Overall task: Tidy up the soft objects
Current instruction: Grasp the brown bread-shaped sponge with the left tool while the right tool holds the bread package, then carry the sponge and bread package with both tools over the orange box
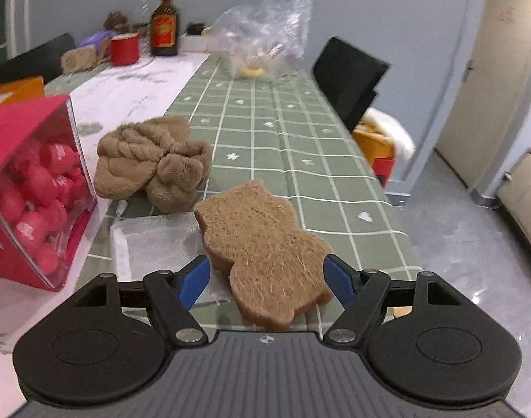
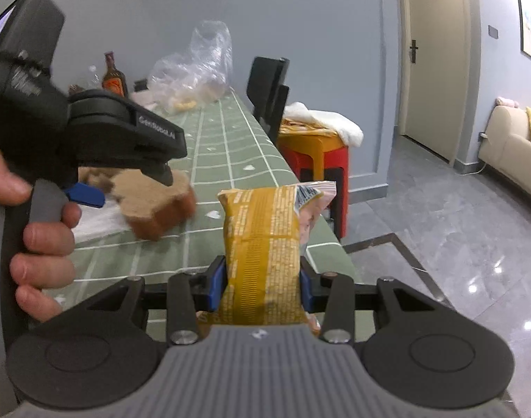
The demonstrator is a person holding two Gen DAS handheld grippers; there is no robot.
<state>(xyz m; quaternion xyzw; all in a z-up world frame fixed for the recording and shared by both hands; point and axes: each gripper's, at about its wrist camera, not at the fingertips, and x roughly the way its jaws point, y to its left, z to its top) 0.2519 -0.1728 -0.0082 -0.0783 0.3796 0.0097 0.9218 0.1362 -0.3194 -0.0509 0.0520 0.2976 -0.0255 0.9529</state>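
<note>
Left claw [image 1: 267, 277] stands with its blue pads apart, one on each side of the near end of a brown fibre sponge [image 1: 262, 247]; contact with the pads cannot be confirmed. The sponge lies on the green checked counter [image 1: 300, 160], partly over a white mesh pouch [image 1: 154, 240]. A tan plush bundle [image 1: 150, 160] sits just beyond the pouch, beside a red box [image 1: 32, 188] of red balls. Right claw [image 2: 262, 284] is clamped on a yellow snack packet [image 2: 265, 244], held upright above the counter's near edge. A hand [image 2: 39, 240] grips the left tool's handle.
</note>
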